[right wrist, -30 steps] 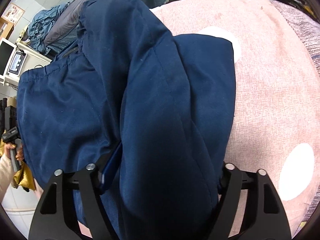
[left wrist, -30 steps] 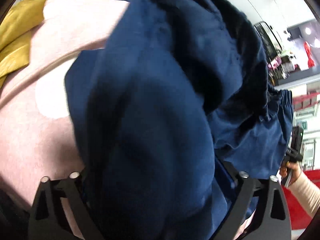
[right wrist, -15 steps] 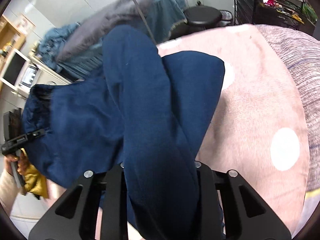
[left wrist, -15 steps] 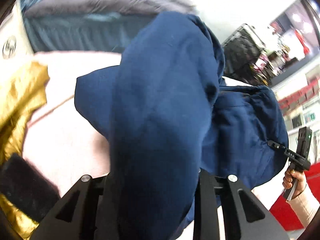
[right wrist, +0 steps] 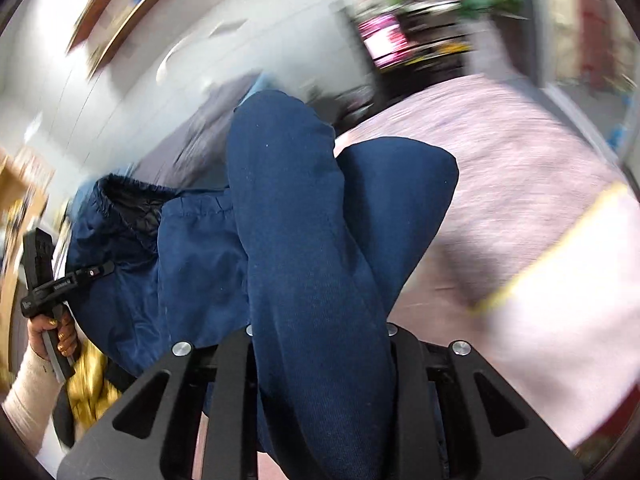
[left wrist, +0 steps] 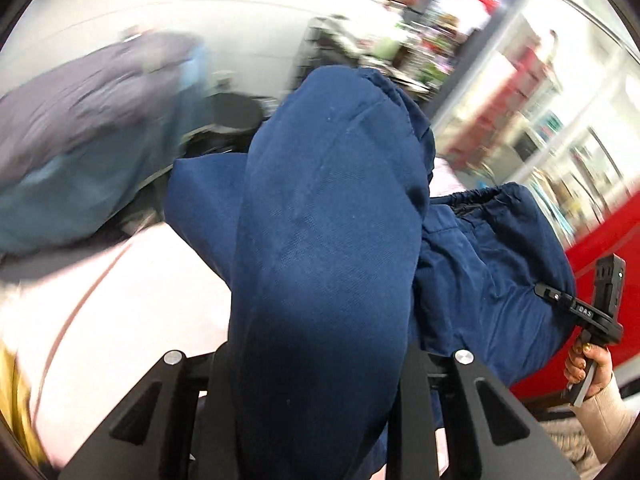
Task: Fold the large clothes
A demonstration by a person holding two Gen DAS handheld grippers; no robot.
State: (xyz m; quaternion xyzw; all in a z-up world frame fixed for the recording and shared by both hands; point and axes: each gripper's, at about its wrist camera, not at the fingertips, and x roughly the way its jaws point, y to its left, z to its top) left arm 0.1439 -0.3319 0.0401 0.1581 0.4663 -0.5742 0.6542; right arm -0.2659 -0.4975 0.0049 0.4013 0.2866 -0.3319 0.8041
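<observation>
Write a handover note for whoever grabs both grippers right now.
Left gripper: shut on a bunched fold of the navy garment.
Right gripper: shut on another fold of it.
The garment hangs between the two, lifted over the pink bedspread; its elastic waistband faces away.
Done: both ends gripped and raised.
Left: probably lay it flat on the bedspread, then make the folds.

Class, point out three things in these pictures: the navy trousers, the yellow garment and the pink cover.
navy trousers [left wrist: 320,264], left wrist view, on the raised leg fold.
yellow garment [right wrist: 86,380], right wrist view, on its crumpled middle.
pink cover [right wrist: 500,168], right wrist view, on a bare stretch.
</observation>
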